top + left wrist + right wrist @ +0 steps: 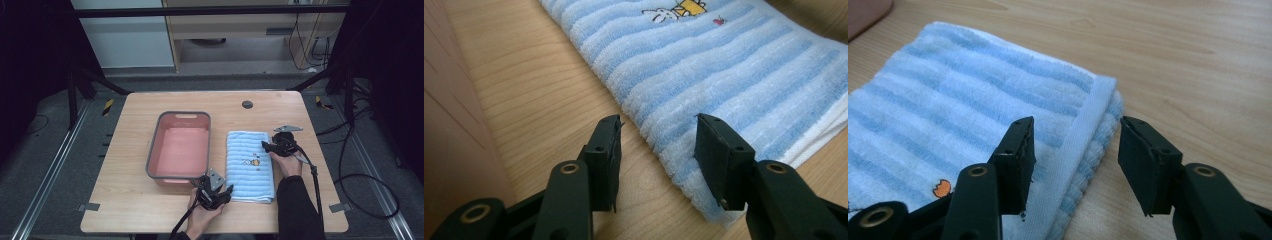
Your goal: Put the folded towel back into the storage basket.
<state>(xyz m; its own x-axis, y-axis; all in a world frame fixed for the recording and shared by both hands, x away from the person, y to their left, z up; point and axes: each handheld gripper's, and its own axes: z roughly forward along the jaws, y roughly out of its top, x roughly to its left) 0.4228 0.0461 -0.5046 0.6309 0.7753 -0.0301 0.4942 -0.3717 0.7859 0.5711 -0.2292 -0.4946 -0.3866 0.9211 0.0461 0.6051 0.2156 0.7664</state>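
A folded light-blue striped towel [249,165] with a small cartoon print lies flat on the wooden table, right of a pink bin. My left gripper [226,193] is at the towel's near left corner. In the left gripper view the towel [724,65] has its folded edge between the open jaws of that gripper [656,150], one jaw over the cloth and one over bare wood. My right gripper [267,146] sits at the towel's right edge. In the right gripper view the towel [963,100] has its white hem between the jaws of this gripper [1075,155], which stand apart without pressing on it.
The pink bin [180,145] with a grey rim stands just left of the towel, close to my left hand; its wall [449,125] is beside the left jaw. A dark round grommet [247,104] sits near the table's far edge. Bare wood [320,165] extends right of the towel.
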